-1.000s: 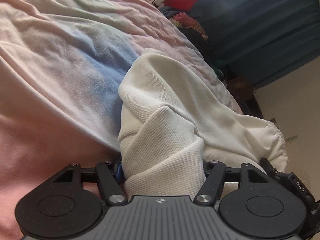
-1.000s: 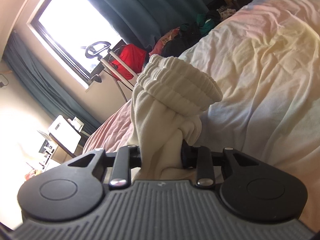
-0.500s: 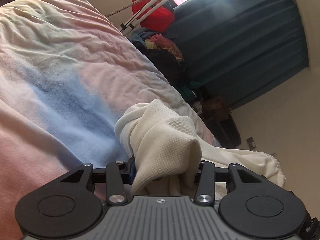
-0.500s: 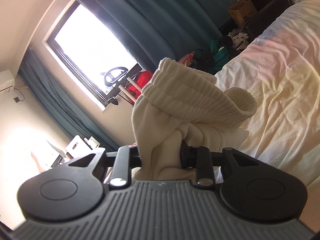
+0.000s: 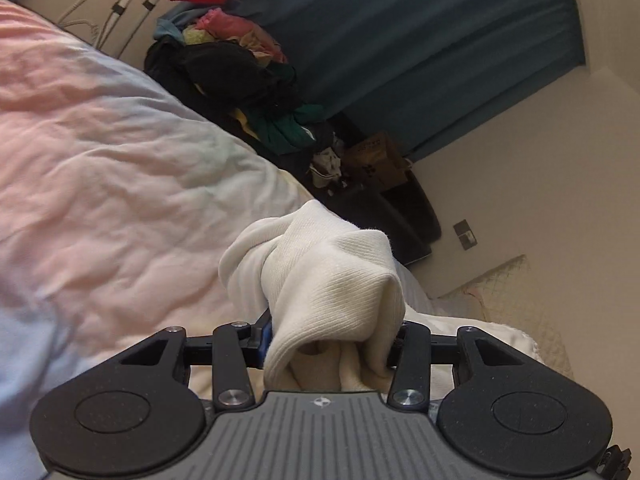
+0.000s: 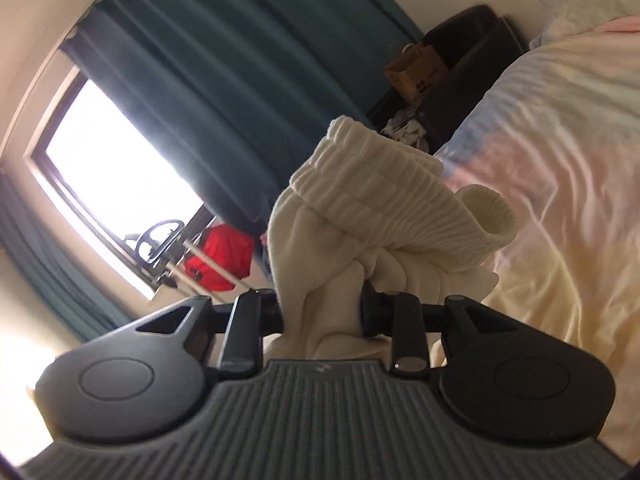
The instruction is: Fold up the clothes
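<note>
A white ribbed garment [image 5: 336,280] is bunched between the jaws of my left gripper [image 5: 330,338], which is shut on it and holds it above the bed. The rest of the garment trails down to the lower right. In the right wrist view my right gripper [image 6: 322,310] is shut on another part of the white garment [image 6: 376,208], an elastic ribbed band that stands up above the jaws. Both holds are lifted off the pastel bedsheet [image 5: 120,200].
A pile of dark and coloured clothes [image 5: 240,80] lies beyond the bed's far edge by teal curtains [image 5: 420,40]. A brown paper bag [image 6: 416,68] and a dark chair [image 6: 472,52] stand near the wall. A red bag [image 6: 220,260] sits under the bright window [image 6: 104,168].
Both grippers have risen and tilted up with the garment. The white cloth has lifted off the bed, and more of the curtains, wall and window shows now.
</note>
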Available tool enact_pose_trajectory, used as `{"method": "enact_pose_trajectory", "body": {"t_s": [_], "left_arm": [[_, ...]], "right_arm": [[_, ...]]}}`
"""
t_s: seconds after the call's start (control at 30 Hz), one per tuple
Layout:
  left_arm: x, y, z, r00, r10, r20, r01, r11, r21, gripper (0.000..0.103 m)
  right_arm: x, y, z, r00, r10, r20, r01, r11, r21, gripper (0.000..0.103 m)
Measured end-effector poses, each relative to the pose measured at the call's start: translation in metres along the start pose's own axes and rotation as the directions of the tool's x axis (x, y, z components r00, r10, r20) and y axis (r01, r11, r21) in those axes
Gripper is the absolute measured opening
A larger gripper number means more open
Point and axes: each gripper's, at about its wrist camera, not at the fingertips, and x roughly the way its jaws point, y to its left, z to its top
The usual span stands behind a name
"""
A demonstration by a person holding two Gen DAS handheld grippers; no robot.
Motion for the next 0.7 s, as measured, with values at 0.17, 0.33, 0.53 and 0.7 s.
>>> {"method": "enact_pose_trajectory", "body": {"t_s": [0.17, 0.33, 0.53, 0.7], "left_arm": [[0.11, -0.032, -0.005, 0.995, -0.014, -0.103, 0.03, 0.988, 0.155, 0.045], [0.172, -0.009, -0.043, 0.98, 0.016, -0.198, 0.056, 0.933, 0.355, 0.048], [0.169, 0.05, -0.088, 0.981, 0.049, -0.188, 0.042, 0.89, 0.453, 0.069], [0.149, 0.03, -0.101, 0.985, 0.124, -0.118, -0.043, 0.844, 0.534, 0.076]], "right_arm": [[0.023, -0.082, 0.009, 0.993, -0.098, 0.066, 0.093, 0.992, 0.083, 0.032], [0.042, -0.168, -0.026, 0.982, -0.187, 0.035, 0.177, 0.965, 0.195, 0.033], [0.026, -0.204, -0.105, 0.978, -0.203, 0.051, 0.189, 0.96, 0.206, 0.043], [0.016, -0.182, -0.099, 0.952, -0.307, 0.007, 0.302, 0.939, 0.163, 0.048]]}}
